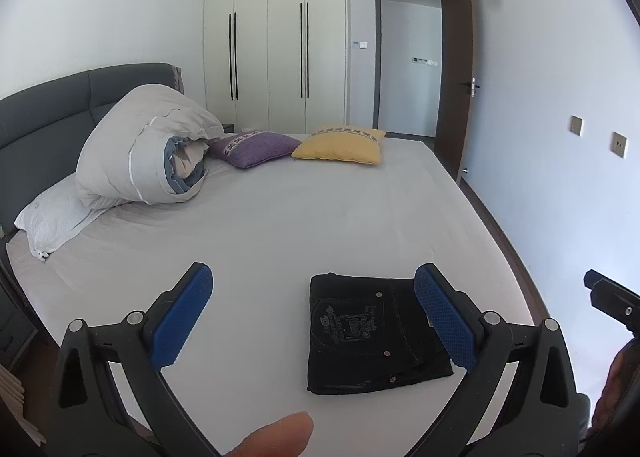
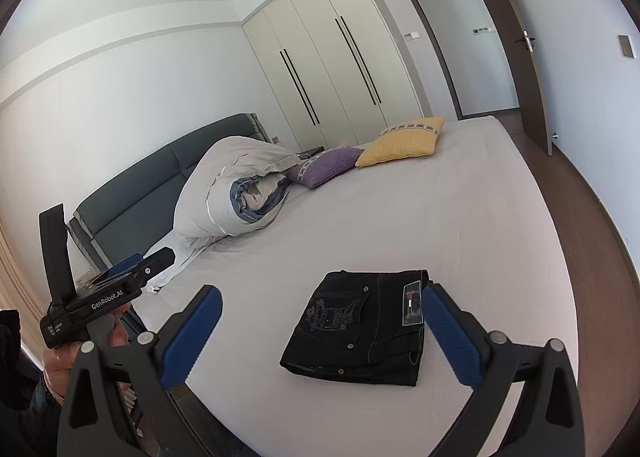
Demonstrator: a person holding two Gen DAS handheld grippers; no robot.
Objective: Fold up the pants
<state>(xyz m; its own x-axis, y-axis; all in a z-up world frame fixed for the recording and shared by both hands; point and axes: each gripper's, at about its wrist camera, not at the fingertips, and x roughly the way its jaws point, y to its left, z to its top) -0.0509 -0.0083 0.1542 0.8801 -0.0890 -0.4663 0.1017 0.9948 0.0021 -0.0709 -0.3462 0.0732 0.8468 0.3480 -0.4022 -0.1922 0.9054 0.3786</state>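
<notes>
Both cameras sit above the near edge of the bed, each looking forward between its own blue fingers toward the wardrobe and doorway. The left view is level; the right view is tilted and stands further right, catching the left gripper at its edge. Both share the folded pants close below, the pillows and rolled duvet.

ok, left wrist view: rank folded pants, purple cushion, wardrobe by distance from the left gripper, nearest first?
From the left gripper:
1. Folded pants, on the sheet just ahead, toward the right finger.
2. Purple cushion, far side of the bed, left of center.
3. Wardrobe, against the back wall.
</notes>
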